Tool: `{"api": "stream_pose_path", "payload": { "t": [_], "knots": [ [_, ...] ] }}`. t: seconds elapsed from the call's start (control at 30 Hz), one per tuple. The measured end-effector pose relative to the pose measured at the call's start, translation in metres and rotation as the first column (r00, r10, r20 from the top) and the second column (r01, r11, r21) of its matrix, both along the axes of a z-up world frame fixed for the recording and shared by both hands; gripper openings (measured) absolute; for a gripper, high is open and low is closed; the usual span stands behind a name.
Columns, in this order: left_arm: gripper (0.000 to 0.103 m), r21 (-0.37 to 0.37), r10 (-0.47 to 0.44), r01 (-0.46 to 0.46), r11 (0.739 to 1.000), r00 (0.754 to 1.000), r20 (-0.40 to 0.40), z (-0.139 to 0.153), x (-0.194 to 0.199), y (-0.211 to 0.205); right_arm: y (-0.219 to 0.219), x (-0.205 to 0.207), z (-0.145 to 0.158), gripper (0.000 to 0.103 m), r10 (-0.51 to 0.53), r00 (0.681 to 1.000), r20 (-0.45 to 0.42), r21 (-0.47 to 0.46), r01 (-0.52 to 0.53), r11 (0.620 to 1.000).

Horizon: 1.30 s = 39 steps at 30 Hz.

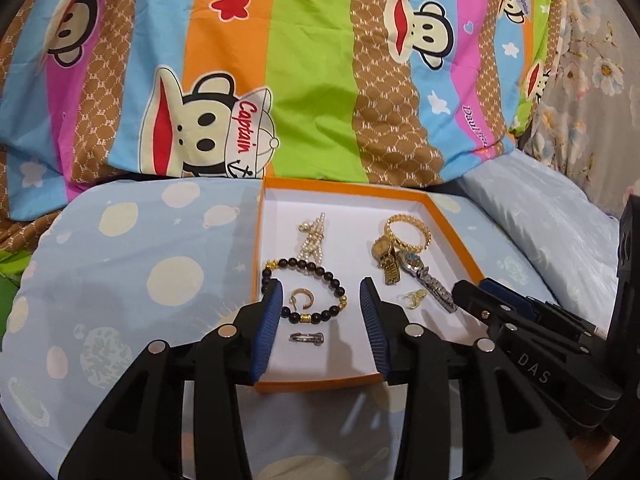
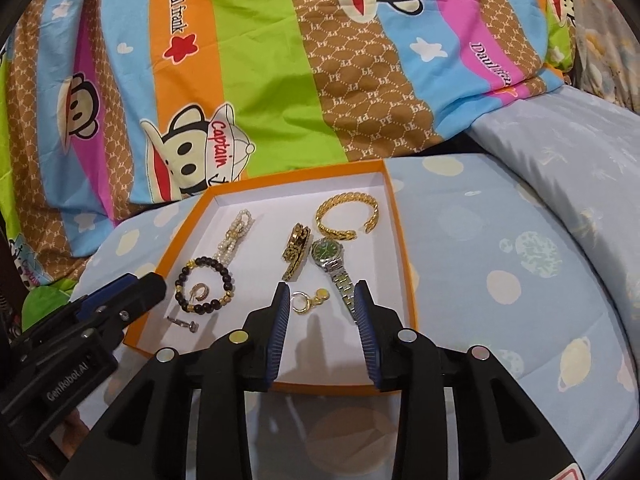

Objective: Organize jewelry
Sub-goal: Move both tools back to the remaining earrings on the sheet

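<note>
An orange box [image 1: 452, 220] [image 2: 404, 240] with a white floor lies on the bed and holds the jewelry. In it are a black bead bracelet [image 1: 320, 270] [image 2: 228, 276], a small gold ring [image 1: 301, 298] [image 2: 199, 292], a silver clip [image 1: 306, 338] [image 2: 183, 322], a pearl bracelet [image 1: 314, 236] [image 2: 236, 232], a gold bangle [image 1: 408, 230] [image 2: 346, 212], a gold watch [image 1: 386, 258] [image 2: 298, 248], a silver watch [image 1: 424, 276] [image 2: 332, 262] and gold earrings [image 1: 414, 299] [image 2: 310, 300]. My left gripper [image 1: 322, 300] is open and empty over the bead bracelet. My right gripper [image 2: 322, 298] is open and empty over the earrings.
The box sits on a light blue pillow [image 1: 140, 272] [image 2: 500, 260] with planet prints. A striped cartoon monkey blanket [image 1: 280, 80] [image 2: 260, 80] rises behind the box. A second pale blue pillow [image 2: 580, 160] lies at the right.
</note>
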<state>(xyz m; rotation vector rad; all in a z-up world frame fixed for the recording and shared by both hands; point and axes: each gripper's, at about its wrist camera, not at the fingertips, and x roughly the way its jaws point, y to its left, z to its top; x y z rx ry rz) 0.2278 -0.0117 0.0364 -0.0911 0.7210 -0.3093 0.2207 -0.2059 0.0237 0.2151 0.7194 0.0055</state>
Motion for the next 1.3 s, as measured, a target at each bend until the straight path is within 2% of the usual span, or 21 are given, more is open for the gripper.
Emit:
{"api": "stream_pose_path", "payload": {
  "t": [0.17,0.33,0.53,0.73,1.0,1.3],
  "knots": [
    [0.039,-0.028,0.028,-0.027,0.999,1.000,0.008,0.013,-0.015,0.021,0.001,-0.026,0.012,0.033,-0.002,0.999,0.032,-0.026,0.003,1.000],
    [0.039,-0.013,0.058,-0.057,0.998,0.998,0.003,0.013,-0.045,0.045,0.006,-0.065,0.007,0.033,0.004,1.000,0.017,-0.036,-0.004,0.999],
    [0.039,0.020,0.088,-0.087,0.996,0.995,-0.042,-0.005,-0.086,0.068,0.019,-0.112,-0.010,0.033,0.024,0.999,-0.038,0.005,-0.024,1.000],
    [0.039,0.020,0.114,-0.113,0.993,0.989,-0.091,-0.022,-0.120,0.085,0.055,-0.147,-0.023,0.033,0.108,0.991,-0.076,0.006,-0.108,0.994],
    [0.039,0.034,0.150,-0.147,0.989,0.982,-0.117,-0.032,-0.143,0.101,0.107,-0.163,-0.031,0.033,0.222,0.969,-0.108,-0.035,-0.227,0.973],
    [0.039,0.006,0.169,-0.170,0.985,0.976,-0.139,-0.036,-0.151,0.113,0.132,-0.157,-0.034,0.034,0.258,0.956,-0.137,-0.067,-0.269,0.961]
  ]
}}
